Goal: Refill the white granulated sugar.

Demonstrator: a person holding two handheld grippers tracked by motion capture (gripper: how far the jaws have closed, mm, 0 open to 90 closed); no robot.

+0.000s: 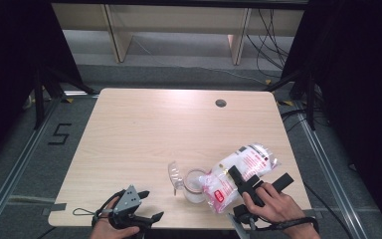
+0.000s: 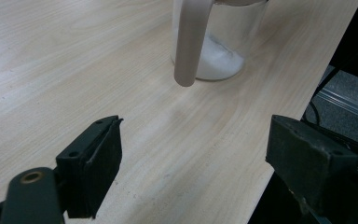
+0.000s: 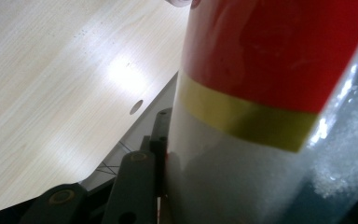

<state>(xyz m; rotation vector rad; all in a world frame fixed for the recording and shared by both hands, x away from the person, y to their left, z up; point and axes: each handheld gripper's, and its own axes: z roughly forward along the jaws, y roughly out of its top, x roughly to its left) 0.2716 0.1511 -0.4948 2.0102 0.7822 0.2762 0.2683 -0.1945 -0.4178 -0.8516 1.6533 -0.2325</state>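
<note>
- Gripping a clear plastic bag (image 1: 238, 174) of white grains, the right claw (image 1: 248, 186) has its jaws closed against the bag's sides near the front right of the surface (image 1: 154, 129).
- The bag lies tilted, its lower end with a red label pointing toward a glass jar (image 1: 195, 185), its upper end toward the right edge of the surface.
- In the right claw's own view the bag (image 3: 270, 112) sits close up, red over a yellow band, with white grains behind the clear film, and one black jaw presses flat against its side.
- The jar stands upright just left of the bag, touching or nearly touching it, with some white grains on its bottom; its hinged lid (image 1: 174, 173) hangs open to the left.
- The left claw (image 1: 144, 206) rests at the front left edge of the surface, jaws wide apart and holding nothing.
- Seen from the left claw, the jar (image 2: 223, 42) stands ahead on the bare wood, well apart from the jaws.
</note>
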